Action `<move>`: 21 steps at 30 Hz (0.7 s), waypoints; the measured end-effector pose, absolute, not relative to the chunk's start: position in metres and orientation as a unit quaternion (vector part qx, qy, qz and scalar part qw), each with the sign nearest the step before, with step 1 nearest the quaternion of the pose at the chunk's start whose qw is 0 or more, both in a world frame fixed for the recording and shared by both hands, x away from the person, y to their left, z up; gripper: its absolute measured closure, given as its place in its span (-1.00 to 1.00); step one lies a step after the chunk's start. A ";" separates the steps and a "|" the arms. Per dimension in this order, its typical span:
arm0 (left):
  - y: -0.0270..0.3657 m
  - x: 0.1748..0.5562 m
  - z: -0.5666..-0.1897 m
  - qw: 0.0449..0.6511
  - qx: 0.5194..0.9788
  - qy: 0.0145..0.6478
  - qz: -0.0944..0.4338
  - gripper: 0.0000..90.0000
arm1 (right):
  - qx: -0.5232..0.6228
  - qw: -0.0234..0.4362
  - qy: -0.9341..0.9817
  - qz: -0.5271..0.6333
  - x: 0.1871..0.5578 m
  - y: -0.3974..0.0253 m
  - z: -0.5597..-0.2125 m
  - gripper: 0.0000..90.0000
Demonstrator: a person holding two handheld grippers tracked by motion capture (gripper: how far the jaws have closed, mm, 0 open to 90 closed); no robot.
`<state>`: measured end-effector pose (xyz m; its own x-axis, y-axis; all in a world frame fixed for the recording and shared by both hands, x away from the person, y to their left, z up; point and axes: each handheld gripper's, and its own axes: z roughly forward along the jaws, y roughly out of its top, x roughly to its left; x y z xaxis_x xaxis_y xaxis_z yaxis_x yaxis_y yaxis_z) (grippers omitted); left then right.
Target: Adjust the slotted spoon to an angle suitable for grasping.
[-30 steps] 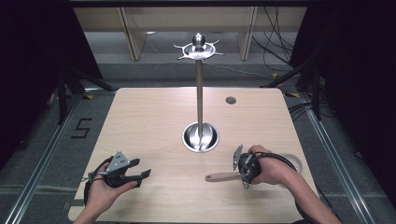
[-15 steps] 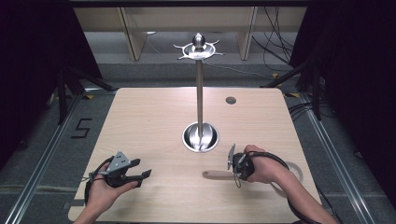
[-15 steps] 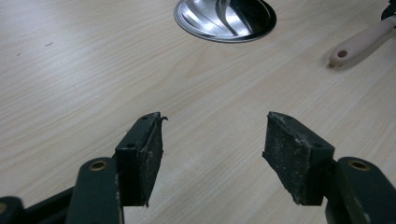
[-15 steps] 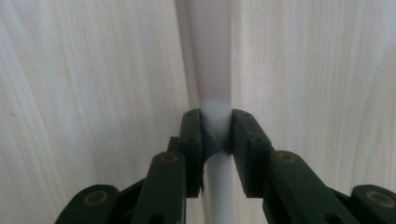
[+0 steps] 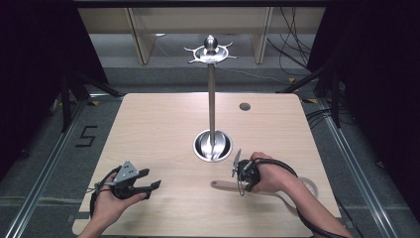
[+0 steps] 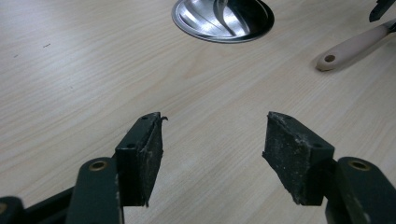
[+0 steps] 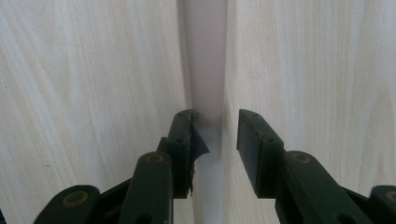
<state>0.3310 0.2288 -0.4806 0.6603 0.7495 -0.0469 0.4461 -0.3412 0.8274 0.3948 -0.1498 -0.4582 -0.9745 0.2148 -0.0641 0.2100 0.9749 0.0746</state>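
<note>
- Right gripper [image 7: 215, 130]: jaws partly open, straddling the pale utensil handle [image 7: 205, 60], which lies flat on the table [image 5: 163, 129] between the fingers; not yet clamped, probably lined up for a pinch.
- Left gripper [image 6: 212, 154]: jaws wide, empty, resting clear, well apart from the handle's holed end [image 6: 348, 49].

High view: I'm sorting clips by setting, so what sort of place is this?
Probably a lab or recording bay, not a kitchen: a bare wooden table on a grey floor with loose cables, dark curtains at both sides, and a floor mark "5".
</note>
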 end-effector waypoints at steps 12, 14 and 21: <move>0.229 0.331 -0.480 0.436 0.801 0.372 0.174 -0.19 | 0.093 0.017 0.996 -0.004 0.399 -0.141 -0.472 0.53; 0.230 0.331 -0.480 0.433 0.803 0.370 0.176 -0.19 | 0.068 0.019 0.997 0.008 0.402 -0.142 -0.474 0.59; 0.229 0.331 -0.480 0.436 0.801 0.372 0.174 -0.19 | 0.085 0.028 0.996 0.020 0.399 -0.145 -0.471 0.66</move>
<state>0.3312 0.2292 -0.4804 0.6628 0.7474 -0.0463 0.4445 -0.3430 0.8275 0.3991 -0.1448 -0.4706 -0.9839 0.1710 -0.0520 0.1688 0.9846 0.0449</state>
